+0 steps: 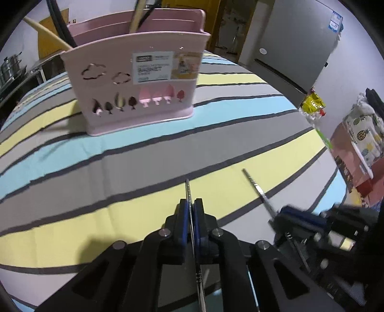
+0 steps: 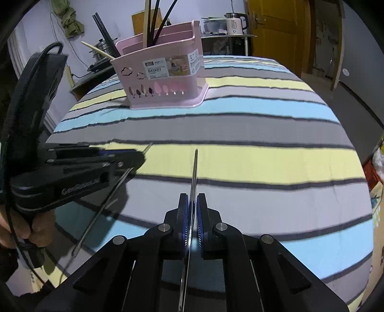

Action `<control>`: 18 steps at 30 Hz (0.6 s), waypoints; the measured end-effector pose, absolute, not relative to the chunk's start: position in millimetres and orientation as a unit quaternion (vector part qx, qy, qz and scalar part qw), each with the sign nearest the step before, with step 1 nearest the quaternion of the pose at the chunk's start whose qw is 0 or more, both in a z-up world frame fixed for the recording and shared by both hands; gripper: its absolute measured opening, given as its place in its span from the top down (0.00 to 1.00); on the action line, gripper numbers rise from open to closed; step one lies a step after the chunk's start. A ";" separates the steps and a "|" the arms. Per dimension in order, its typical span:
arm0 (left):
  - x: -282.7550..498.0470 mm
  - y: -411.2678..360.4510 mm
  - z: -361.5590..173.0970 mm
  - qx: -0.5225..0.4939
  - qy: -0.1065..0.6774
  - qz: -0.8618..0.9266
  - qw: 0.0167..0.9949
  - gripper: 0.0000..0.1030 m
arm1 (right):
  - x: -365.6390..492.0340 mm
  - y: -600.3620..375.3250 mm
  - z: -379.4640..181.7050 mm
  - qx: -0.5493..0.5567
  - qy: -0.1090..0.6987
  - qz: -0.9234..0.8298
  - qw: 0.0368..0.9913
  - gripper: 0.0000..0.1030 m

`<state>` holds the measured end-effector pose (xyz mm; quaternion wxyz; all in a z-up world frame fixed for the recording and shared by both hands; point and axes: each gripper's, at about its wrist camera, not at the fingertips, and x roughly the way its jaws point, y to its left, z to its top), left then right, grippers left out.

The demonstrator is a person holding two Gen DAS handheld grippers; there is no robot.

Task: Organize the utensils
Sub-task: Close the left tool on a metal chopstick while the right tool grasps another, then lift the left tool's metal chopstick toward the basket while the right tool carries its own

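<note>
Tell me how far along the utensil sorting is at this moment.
Partly done: the pink basket already holds several chopsticks. In hand: the left gripper and right gripper each clamp one metal chopstick. Left: carrying both to the basket. No other loose utensils show on the striped cloth.

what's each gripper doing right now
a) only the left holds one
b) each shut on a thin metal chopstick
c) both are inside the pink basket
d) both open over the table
b: the left gripper is shut on a metal chopstick and the right gripper is shut on another metal chopstick, both well short of the pink basket on the striped cloth.
</note>
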<state>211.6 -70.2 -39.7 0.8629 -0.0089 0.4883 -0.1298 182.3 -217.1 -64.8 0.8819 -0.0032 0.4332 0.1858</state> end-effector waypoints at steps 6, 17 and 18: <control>215.7 -56.1 -40.1 -0.019 0.498 -0.133 0.857 0.94 | 206.1 -206.2 -65.9 -0.016 0.440 0.193 0.877 0.91; 226.7 -64.6 -39.6 -0.003 0.511 -0.136 0.849 0.93 | 234.0 -198.5 -69.1 -0.015 0.463 0.194 0.865 0.94; 227.1 -66.0 -39.6 0.001 0.511 -0.135 0.849 0.93 | 235.1 -198.3 -68.9 -0.016 0.464 0.195 0.864 0.96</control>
